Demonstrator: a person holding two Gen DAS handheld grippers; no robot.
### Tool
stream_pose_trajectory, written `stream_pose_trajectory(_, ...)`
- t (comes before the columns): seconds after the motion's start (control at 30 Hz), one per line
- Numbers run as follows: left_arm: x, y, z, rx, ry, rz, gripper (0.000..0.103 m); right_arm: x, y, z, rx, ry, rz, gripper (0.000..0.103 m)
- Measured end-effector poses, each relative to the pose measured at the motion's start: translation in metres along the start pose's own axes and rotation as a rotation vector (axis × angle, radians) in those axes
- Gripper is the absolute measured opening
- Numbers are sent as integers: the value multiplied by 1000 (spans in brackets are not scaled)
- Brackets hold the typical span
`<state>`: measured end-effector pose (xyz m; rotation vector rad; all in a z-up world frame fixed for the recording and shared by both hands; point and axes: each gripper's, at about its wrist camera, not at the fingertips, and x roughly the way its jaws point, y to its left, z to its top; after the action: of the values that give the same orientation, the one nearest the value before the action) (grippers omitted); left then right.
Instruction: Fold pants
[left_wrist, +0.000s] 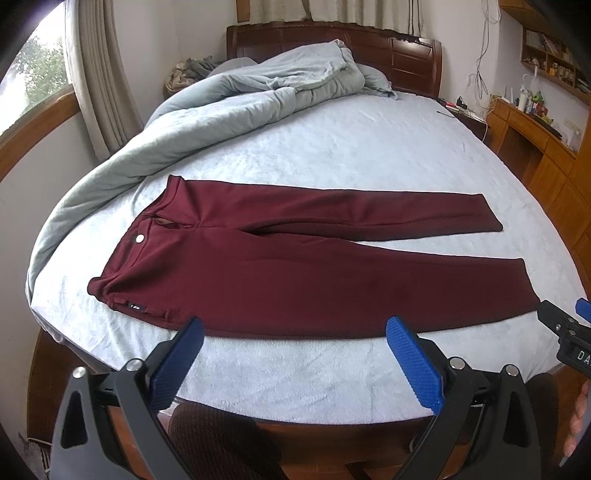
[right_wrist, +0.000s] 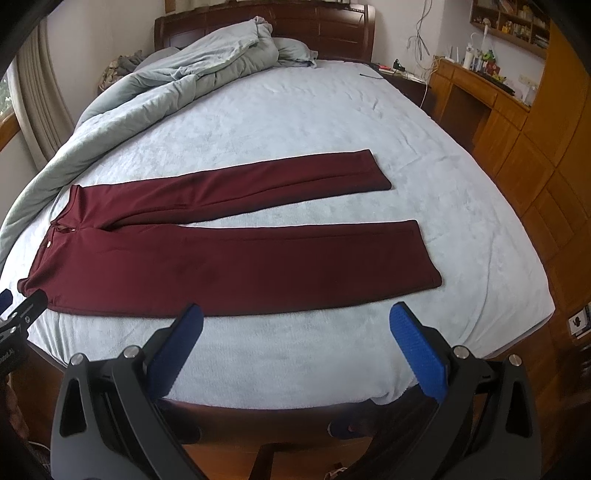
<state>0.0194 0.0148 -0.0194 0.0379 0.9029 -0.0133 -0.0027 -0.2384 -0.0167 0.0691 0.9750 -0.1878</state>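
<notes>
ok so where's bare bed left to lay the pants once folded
Bare sheet lies between the far leg of the dark red pants and the headboard, right of the rumpled grey quilt. A narrower strip borders the near edge. The quilt crowds the left side.

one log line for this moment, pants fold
stage: not started | pants: flat on bed, legs apart | left gripper: open, empty | right gripper: open, empty

A big bed (right_wrist: 332, 122) has a soft, pale blue sheet. Dark red pants (right_wrist: 229, 266) lie flat on it, legs spread apart. A puffy grey-blue blanket (right_wrist: 177, 81) is bunched up along the far left side.
</notes>
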Motion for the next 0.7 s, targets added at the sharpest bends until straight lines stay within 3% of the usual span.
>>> stream_pose_trajectory(0.7,5,-1,3,5,11,-5,99,5,1,2,-2,12,0,100)
